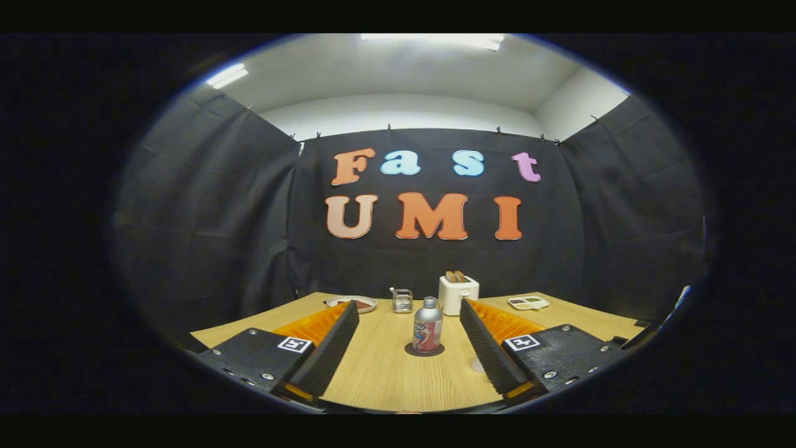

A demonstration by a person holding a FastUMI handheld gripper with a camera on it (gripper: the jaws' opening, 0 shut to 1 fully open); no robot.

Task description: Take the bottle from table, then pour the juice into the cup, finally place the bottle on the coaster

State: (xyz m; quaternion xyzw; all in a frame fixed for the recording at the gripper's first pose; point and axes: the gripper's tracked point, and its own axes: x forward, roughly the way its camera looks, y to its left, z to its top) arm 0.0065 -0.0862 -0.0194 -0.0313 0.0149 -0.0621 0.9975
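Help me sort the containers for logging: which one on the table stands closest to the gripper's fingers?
The silver bottle on its dark coaster, between the open fingers. The glass cup and white toaster stand farther back.

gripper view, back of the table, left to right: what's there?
Plate → small glass jar → toaster → white tray. Nearer, the bottle stands on the dark coaster, between the open jaws of the gripper.

Walls: black cloth (pixel 205 205) on three sides | Ceiling: white (pixel 404 74), two strip lights (pixel 227 75) lit | Furniture: pale wooden table (pixel 385 367)
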